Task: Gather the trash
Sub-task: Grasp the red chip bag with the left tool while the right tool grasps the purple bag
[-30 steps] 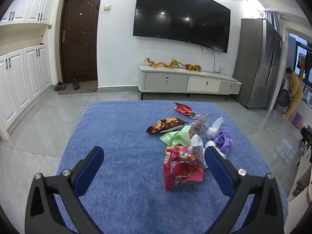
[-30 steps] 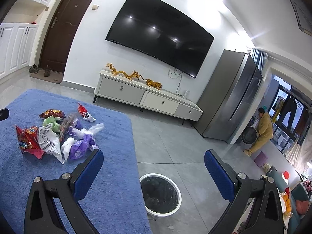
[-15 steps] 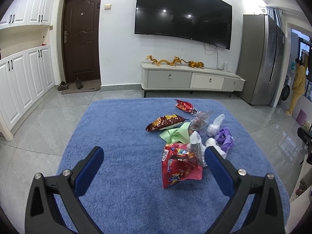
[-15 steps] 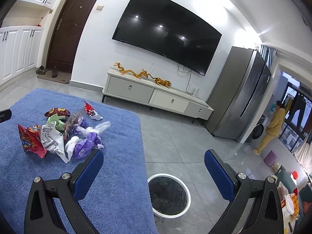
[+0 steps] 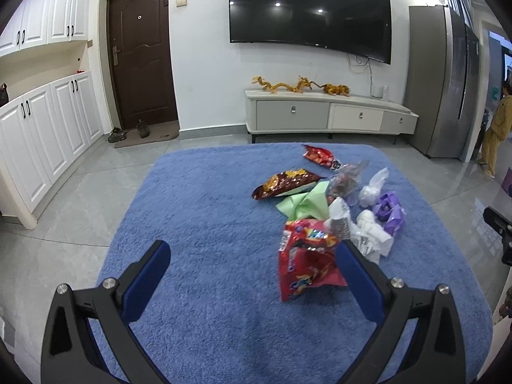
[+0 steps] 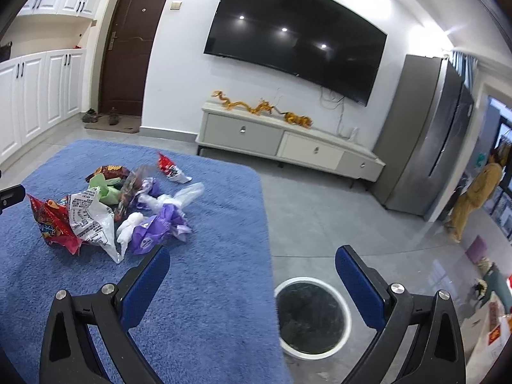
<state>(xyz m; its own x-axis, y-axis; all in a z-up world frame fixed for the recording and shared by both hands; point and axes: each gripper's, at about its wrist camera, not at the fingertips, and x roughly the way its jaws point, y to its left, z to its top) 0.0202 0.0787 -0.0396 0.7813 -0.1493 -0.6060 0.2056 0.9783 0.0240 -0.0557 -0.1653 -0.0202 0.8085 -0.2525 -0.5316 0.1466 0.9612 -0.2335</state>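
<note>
A pile of trash lies on a blue-carpeted table [image 5: 204, 224]: a red snack bag [image 5: 305, 260] nearest, a white printed wrapper [image 5: 340, 222], a green paper [image 5: 304, 203], a brown chip bag [image 5: 284, 184], a purple wrapper [image 5: 390, 211], white crumpled plastic [image 5: 372, 187] and a small red bag [image 5: 320, 156]. My left gripper [image 5: 252, 262] is open above the table, its right finger beside the red snack bag. My right gripper [image 6: 252, 270] is open and empty, over the table's right edge. The pile [image 6: 105, 211] lies to its left. A white-rimmed bin [image 6: 312, 316] with a black liner stands on the floor below.
A TV cabinet [image 5: 329, 116] stands against the far wall under a large TV [image 5: 310, 16]. A grey fridge [image 6: 425, 140] is at the right, with a person in yellow [image 6: 476, 195] beside it. White cupboards [image 5: 41, 137] and a brown door [image 5: 140, 54] are at the left.
Both views have shifted a little; the trash pile sits slightly further right and nearer in the right wrist view. Both grippers stay open and empty.
</note>
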